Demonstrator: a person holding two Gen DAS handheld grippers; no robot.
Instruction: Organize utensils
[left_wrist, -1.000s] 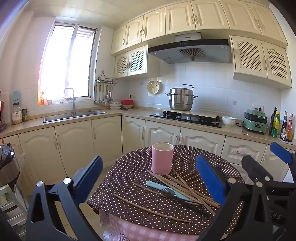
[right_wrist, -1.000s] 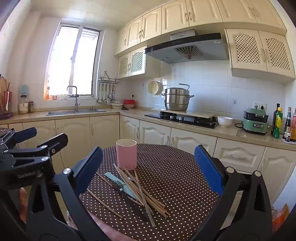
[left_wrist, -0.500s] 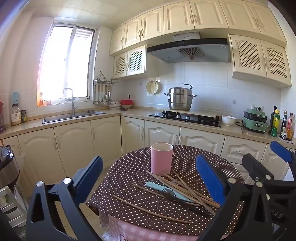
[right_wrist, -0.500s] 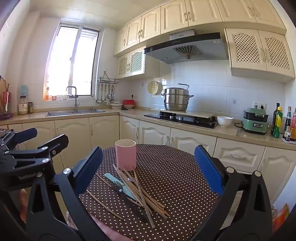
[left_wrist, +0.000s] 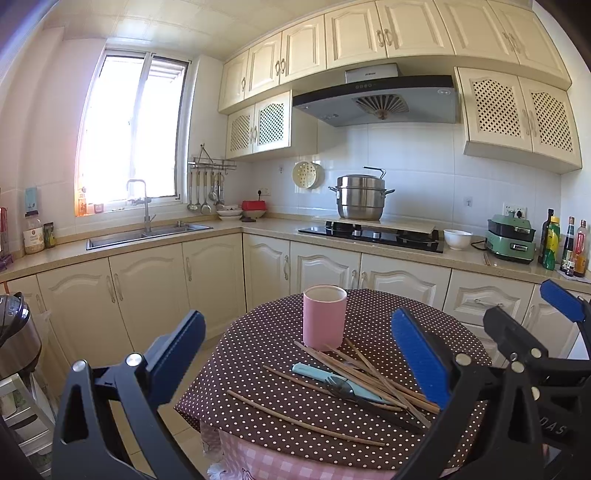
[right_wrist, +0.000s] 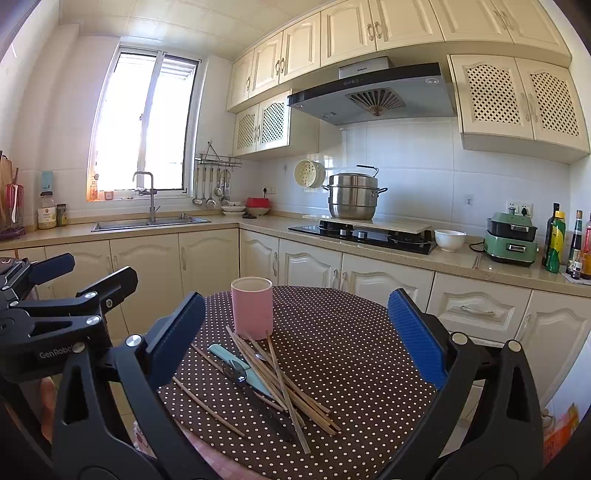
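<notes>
Both grippers, left gripper (left_wrist: 297, 356) and right gripper (right_wrist: 295, 338), hang spread and empty at the table's (right_wrist: 351, 339) near edge; thin, stiff, light chopsticks (right_wrist: 280, 380) lie mid-table, best pinched mid-shaft; pink cup (right_wrist: 252, 307) beyond

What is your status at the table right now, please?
Both grippers, left and right, open, empty, above table. Chopsticks and fork piled loose beside pink cup. Nothing in the way.
</notes>
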